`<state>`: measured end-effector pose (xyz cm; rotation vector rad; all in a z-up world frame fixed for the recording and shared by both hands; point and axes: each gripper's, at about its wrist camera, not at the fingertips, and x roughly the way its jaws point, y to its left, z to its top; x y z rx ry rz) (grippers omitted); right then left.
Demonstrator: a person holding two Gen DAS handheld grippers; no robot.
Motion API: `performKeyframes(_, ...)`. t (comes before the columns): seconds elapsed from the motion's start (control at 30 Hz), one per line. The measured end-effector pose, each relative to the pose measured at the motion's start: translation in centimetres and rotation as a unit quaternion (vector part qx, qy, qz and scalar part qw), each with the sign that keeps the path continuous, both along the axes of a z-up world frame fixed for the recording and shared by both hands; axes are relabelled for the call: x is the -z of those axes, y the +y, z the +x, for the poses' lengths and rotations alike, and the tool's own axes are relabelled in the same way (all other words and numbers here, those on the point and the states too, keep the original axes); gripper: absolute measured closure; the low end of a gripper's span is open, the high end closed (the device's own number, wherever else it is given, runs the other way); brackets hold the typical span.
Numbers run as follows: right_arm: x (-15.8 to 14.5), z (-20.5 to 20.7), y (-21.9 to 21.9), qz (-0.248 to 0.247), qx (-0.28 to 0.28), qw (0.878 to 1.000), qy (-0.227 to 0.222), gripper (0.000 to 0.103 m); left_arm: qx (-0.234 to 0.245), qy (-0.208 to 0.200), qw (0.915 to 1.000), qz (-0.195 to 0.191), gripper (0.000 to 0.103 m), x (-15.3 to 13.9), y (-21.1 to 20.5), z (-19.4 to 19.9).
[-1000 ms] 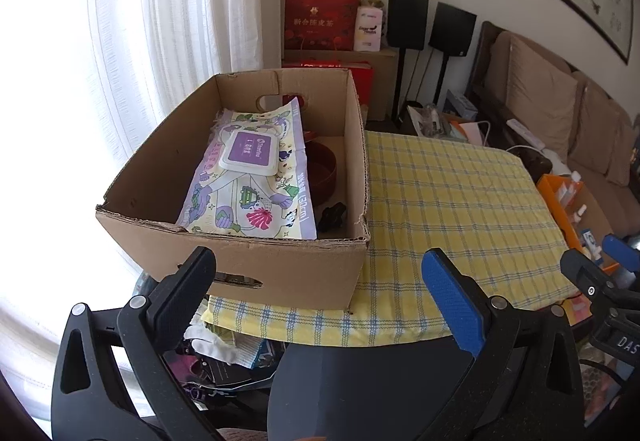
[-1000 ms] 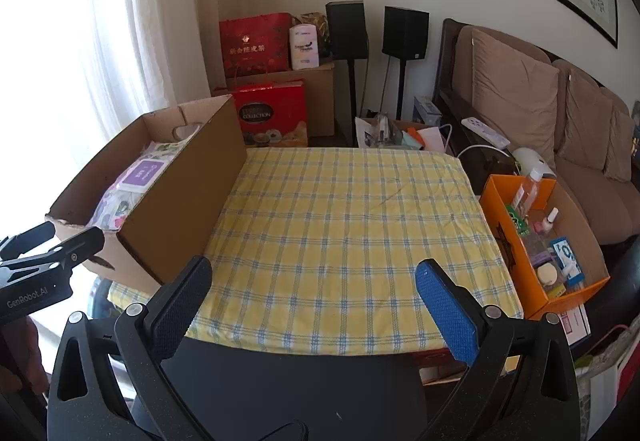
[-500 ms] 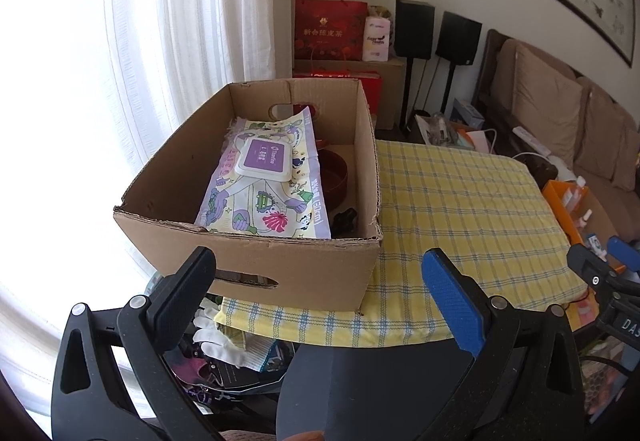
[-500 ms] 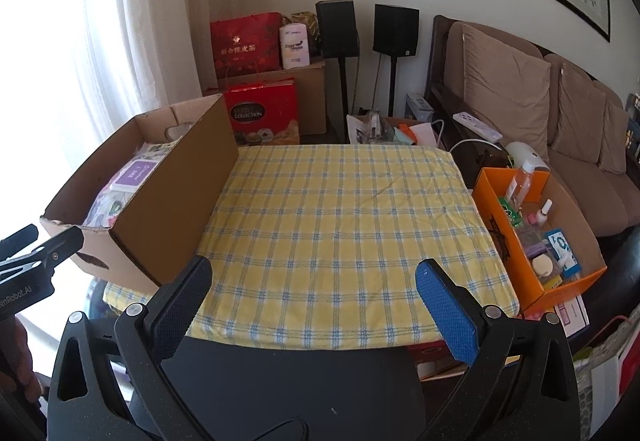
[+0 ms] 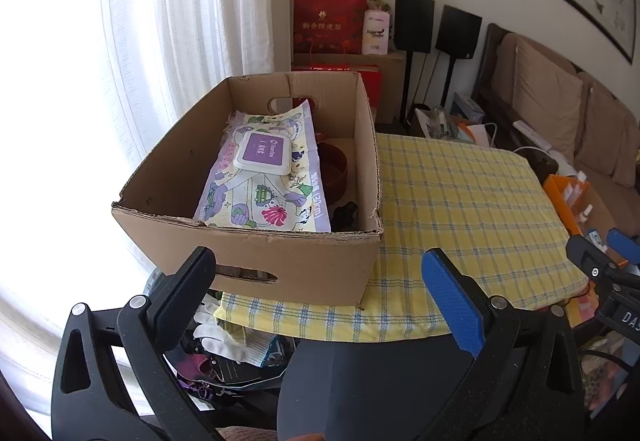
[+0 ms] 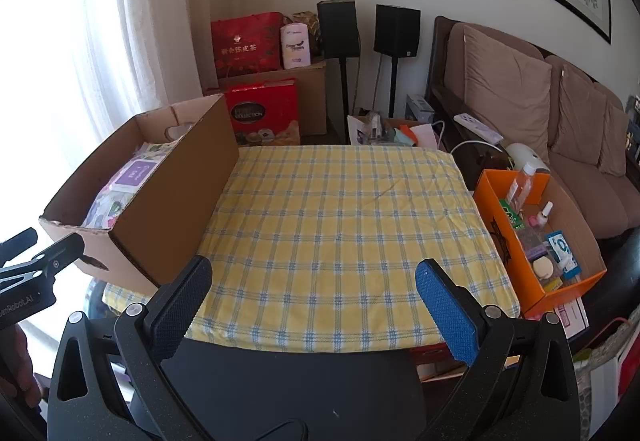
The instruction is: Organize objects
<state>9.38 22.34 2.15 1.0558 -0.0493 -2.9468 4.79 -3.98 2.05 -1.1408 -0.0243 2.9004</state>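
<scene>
Cardboard box point(image 5: 256, 253) sits at the left edge of your yellow checked table point(image 6: 340, 225), its near wall just ahead of your left gripper point(image 5: 320, 293). Inside it lies a large wipes pack point(image 5: 264, 177) with a purple lid, taking up most of the left side; a dark red bowl point(image 5: 334, 173) stands beside the pack on its right, and something small and black point(image 5: 346, 215) lies in the near right corner (too dark for you to tell what).

Off the table's right edge you have an orange box point(image 6: 516, 261) holding a clear bottle point(image 6: 520, 185), a small nail-polish bottle point(image 6: 544, 215), a blue-and-white packet point(image 6: 562, 247) and other small bits.

Your left gripper's fingers are spread wide with nothing between them. Your right gripper point(image 6: 316, 301) is likewise spread and empty, hanging over the table's near edge.

Behind the table stand red gift bags point(image 6: 246, 47), two black speakers point(image 6: 398, 31) and a brown sofa point(image 6: 540, 109).
</scene>
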Motion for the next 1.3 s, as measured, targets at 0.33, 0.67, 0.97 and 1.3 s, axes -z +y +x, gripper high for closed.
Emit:
performKeyframes(0.33, 0.0, -0.2, -0.6, 0.006, -0.006, 1.000, -0.002, 0.000, 0.000, -0.002, 1.0000, 0.000, 0.000, 0.1, -0.2, -0.1)
performKeyframes(0.67, -0.1, -0.5, -1.2, 0.009, -0.011, 1.000, 0.000, 0.000, 0.008, 0.000, 1.0000, 0.000, 0.000, 0.1, 0.3, 0.1)
performKeyframes(0.97, -0.1, -0.4, -1.3, 0.009, -0.013, 1.000, 0.000, 0.000, 0.004, 0.000, 1.0000, 0.001, 0.000, 0.1, 0.1, 0.0)
performKeyframes(1.3, 0.0, -0.5, -1.6, 0.007, -0.014, 1.000, -0.002, 0.000, 0.009, -0.002, 1.0000, -0.001, 0.000, 0.1, 0.4, 0.1)
